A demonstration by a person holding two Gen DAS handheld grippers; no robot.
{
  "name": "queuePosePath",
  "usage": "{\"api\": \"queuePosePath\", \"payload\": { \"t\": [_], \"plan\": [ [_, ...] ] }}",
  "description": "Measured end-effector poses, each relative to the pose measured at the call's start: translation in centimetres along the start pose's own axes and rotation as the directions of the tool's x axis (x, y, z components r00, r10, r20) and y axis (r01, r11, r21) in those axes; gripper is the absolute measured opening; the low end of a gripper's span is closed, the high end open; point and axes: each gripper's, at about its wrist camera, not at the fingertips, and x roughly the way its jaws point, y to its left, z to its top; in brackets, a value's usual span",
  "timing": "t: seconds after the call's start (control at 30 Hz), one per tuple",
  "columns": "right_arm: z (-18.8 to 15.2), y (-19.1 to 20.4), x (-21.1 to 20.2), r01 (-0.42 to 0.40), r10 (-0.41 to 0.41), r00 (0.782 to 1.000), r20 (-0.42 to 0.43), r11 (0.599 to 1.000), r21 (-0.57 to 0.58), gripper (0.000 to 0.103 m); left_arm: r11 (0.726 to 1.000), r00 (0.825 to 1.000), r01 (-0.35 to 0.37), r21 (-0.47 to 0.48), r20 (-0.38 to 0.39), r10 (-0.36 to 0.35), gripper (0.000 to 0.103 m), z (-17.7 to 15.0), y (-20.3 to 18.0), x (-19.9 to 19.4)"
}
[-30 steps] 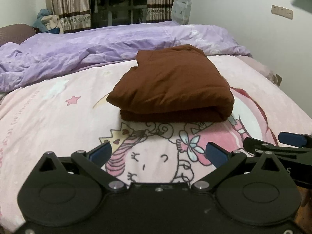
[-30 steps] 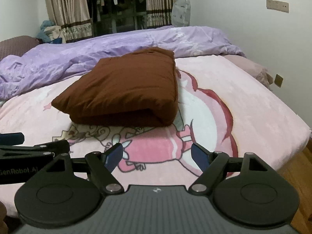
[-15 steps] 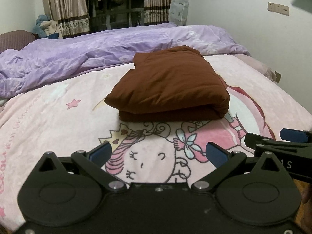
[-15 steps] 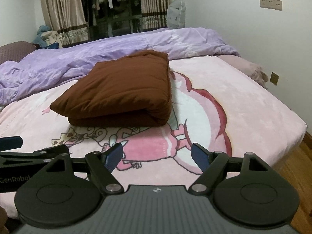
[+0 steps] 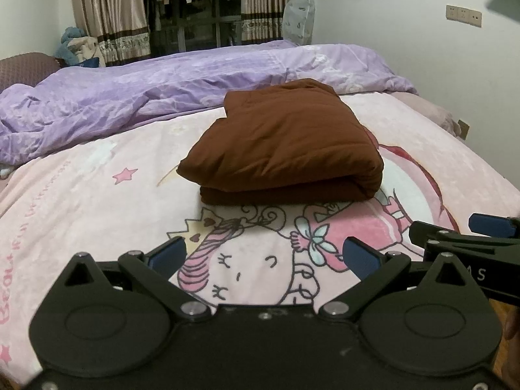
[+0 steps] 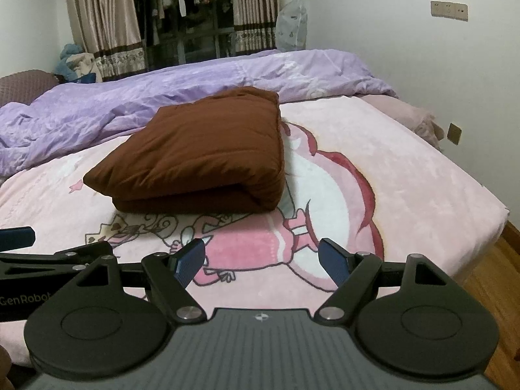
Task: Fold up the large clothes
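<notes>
Dim indoor lighting, fisheye views from both wrists.

Soft, warm-tinted room light falls evenly from above; the window (image 6: pixel 182 22) behind the curtains is dark. The brown folded garment (image 5: pixel 282 149) casts only a faint, diffuse shadow onto the pink bed cover (image 5: pixel 81 195) along its near edge. No strong glare appears, though the white wall (image 6: pixel 422 58) is the brightest area. Straight lines bow toward the frame edges, and the right wrist view darkens at its upper corners. Fine detail is soft and slightly noisy throughout, and the print on the bed cover smears in the left wrist view.
</notes>
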Motion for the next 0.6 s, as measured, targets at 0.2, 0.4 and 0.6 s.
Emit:
{"api": "queuePosePath", "payload": {
  "t": [0.2, 0.4, 0.6],
  "plan": [
    [-0.06, 0.61, -0.15, 0.046, -0.046, 0.999, 0.012, 0.999, -0.026, 0.093, 1.0, 1.0, -0.002, 0.006, 0.001, 0.002, 0.103, -0.02, -0.28, -0.01],
    [-0.04, 0.7, -0.16, 0.044, -0.044, 0.999, 0.01, 0.999, -0.024, 0.093, 1.0, 1.0, -0.001, 0.006, 0.002, 0.001, 0.103, -0.05, -0.17, -0.08],
    [-0.03, 0.65, -0.16, 0.044, -0.044, 0.999, 0.012, 0.999, -0.022, 0.093, 1.0, 1.0, 0.0, 0.008, 0.006, 0.0, 0.103, -0.12, -0.26, -0.15]
  ]
}}
